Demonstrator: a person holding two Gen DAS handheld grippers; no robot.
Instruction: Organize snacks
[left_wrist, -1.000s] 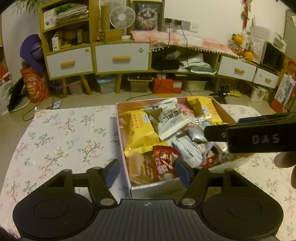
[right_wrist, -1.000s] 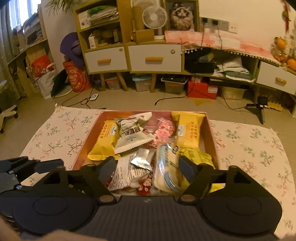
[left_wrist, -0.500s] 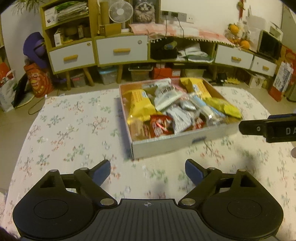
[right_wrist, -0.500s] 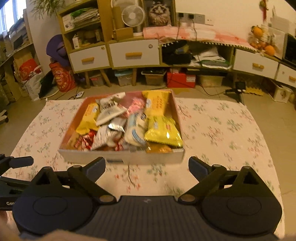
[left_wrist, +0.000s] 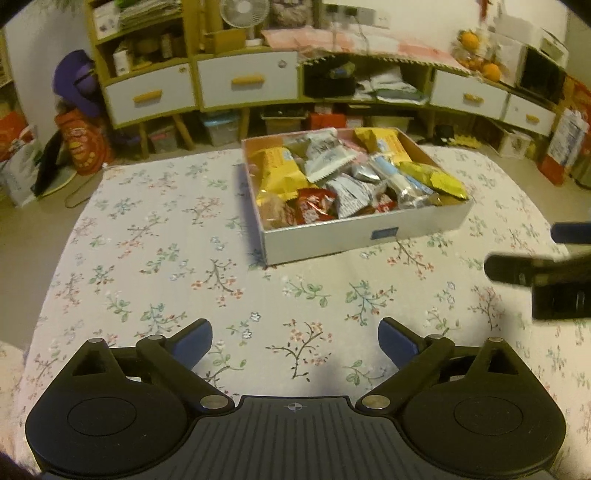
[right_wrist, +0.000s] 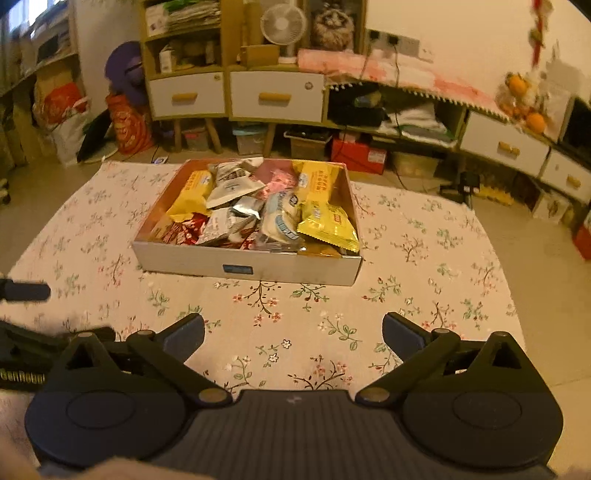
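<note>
Nearest to us, the left gripper (left_wrist: 294, 341) and the right gripper (right_wrist: 293, 334) hang over the floral tablecloth (left_wrist: 155, 258) of the table; their fingers have just been opening and stand wide, with nothing between them. Farther away sits the cardboard box (right_wrist: 192, 260), full of snack packets (right_wrist: 328, 221), some yellow, perhaps biscuits. Behind stands a drawer cabinet (right_wrist: 277, 96).
</note>
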